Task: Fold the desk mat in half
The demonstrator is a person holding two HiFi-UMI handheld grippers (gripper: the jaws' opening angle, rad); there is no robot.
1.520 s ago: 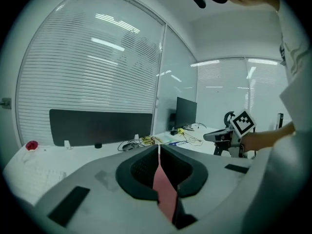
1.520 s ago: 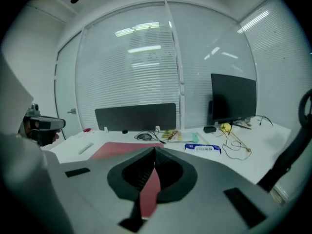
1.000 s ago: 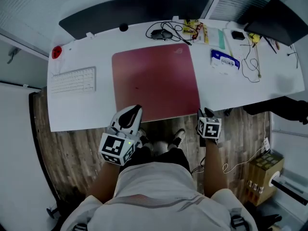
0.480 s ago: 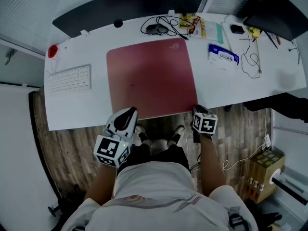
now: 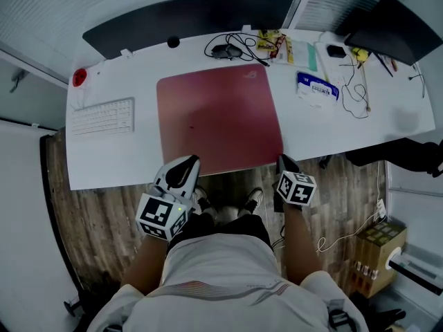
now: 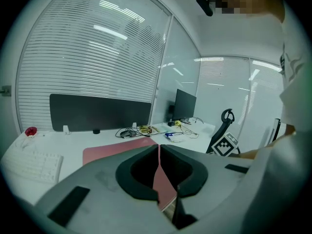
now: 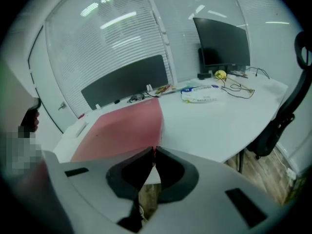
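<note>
The red desk mat (image 5: 218, 120) lies flat on the white desk (image 5: 325, 130), its near edge along the desk's front edge. My left gripper (image 5: 187, 163) sits at the near edge, towards the mat's left corner. In the left gripper view its tips (image 6: 159, 146) meet, with a thin red line of mat (image 6: 105, 152) in the seam. My right gripper (image 5: 284, 161) is at the mat's near right corner. Its jaws are closing, and the tips (image 7: 155, 150) pinch a sliver of the red mat (image 7: 124, 126).
A white keyboard (image 5: 104, 116) and a red button (image 5: 81, 76) lie left of the mat. Cables and a mouse (image 5: 232, 47), a blue-white packet (image 5: 318, 85) and a monitor (image 5: 398, 26) sit behind and to the right. A cardboard box (image 5: 377, 254) stands on the floor.
The right gripper has edged in to the mat's near right corner and its jaws have come together. The left gripper has stayed at the near edge.
</note>
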